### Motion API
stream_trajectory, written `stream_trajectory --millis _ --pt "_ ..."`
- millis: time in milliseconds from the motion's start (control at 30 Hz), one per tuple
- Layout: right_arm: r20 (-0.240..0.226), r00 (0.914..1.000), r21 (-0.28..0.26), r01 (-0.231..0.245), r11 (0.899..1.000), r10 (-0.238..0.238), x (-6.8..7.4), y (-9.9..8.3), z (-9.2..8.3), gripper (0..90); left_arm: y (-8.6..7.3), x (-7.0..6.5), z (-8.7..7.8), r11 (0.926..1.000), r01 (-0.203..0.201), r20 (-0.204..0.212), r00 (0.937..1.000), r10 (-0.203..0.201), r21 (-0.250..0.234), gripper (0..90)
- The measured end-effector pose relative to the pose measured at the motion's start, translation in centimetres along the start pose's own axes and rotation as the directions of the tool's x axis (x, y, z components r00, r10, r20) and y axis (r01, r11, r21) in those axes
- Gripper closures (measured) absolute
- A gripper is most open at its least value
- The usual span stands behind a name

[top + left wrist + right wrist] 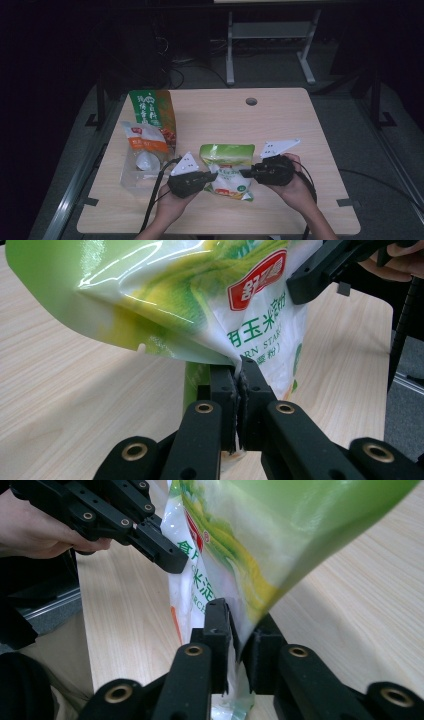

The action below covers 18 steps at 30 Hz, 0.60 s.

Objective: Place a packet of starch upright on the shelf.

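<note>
The left gripper [239, 385] clamps tight on the edge of the corn starch bag [200, 295]. The right gripper [240, 630] has the bag's opposite edge between slightly parted jaws. The bag sits near the table's [280, 125] front edge, with two other pouches [150, 130] at its left.

wooden table [280, 125], two pouches [150, 135]

A pale wooden table [280, 120] stands on grey floor [330, 90] in a dark room; a white metal frame [270, 45] stands behind.
</note>
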State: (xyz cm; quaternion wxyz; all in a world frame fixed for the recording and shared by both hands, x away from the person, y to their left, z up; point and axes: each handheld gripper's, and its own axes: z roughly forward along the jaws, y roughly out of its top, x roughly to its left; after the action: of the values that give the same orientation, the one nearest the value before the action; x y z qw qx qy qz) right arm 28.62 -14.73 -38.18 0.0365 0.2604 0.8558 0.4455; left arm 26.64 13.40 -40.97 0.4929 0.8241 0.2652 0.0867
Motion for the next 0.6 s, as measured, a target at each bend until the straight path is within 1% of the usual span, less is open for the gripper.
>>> stream_trajectory --millis 67,100,133,233,267,367,400,433,500,567,600 --pt "-0.010 0.9999 0.002 -0.003 1.000 0.003 0.0 0.0 0.4 76.4 0.0 -0.1 -0.1 1.0000 -0.004 0.002 1.0000 0.004 0.003 87.5" --pt "-0.010 0.9999 0.002 -0.003 1.000 0.003 0.0 0.0 0.4 76.4 0.0 -0.1 -0.1 1.0000 -0.004 0.002 1.0000 0.004 0.003 87.4" --pt "-0.006 1.0000 0.017 0.005 1.000 -0.005 0.3 0.1 0.8 75.6 -0.1 -0.1 -0.1 1.0000 -0.004 0.006 1.0000 0.004 0.002 87.1" --pt "-0.004 0.9999 0.018 0.012 1.000 -0.012 0.5 0.3 1.1 75.1 -0.1 -0.1 -0.2 1.0000 -0.009 0.007 0.9999 0.009 0.002 86.7" --pt "-0.005 0.9999 0.018 0.011 1.000 -0.011 0.6 0.5 1.4 75.6 -0.1 -0.1 -0.2 1.0000 -0.010 0.002 1.0000 0.010 0.001 86.1" --pt "-0.006 0.9999 0.022 0.010 1.000 -0.010 0.5 0.5 1.6 76.6 -0.2 0.0 -0.3 1.0000 -0.008 0.009 0.9999 0.008 -0.001 82.6" --pt "-0.003 1.0000 0.026 0.007 1.000 -0.007 0.5 0.5 1.6 81.7 -0.3 0.2 -0.4 1.0000 -0.004 0.019 0.9998 0.004 0.001 80.6" --pt "0.002 1.0000 0.031 0.007 0.999 -0.007 0.5 0.5 1.6 84.7 -0.3 0.2 -0.5 1.0000 -0.006 0.019 0.9998 0.006 0.004 78.3" --pt "0.018 0.9998 0.037 -0.001 0.999 0.000 0.5 0.6 1.6 87.0 -0.3 0.0 -0.6 0.9999 -0.011 0.013 0.9998 0.011 0.004 73.3" --pt "0.015 0.9999 0.041 -0.008 0.999 0.008 0.5 0.6 1.5 88.0 -0.3 -0.3 -0.7 0.9995 -0.029 0.005 0.9996 0.029 0.013 70.2" --pt "0.015 0.9998 0.043 -0.014 0.999 0.014 0.5 0.7 1.5 88.3 -0.4 -0.4 -0.9 0.9994 -0.032 0.001 0.9995 0.032 0.016 68.7"
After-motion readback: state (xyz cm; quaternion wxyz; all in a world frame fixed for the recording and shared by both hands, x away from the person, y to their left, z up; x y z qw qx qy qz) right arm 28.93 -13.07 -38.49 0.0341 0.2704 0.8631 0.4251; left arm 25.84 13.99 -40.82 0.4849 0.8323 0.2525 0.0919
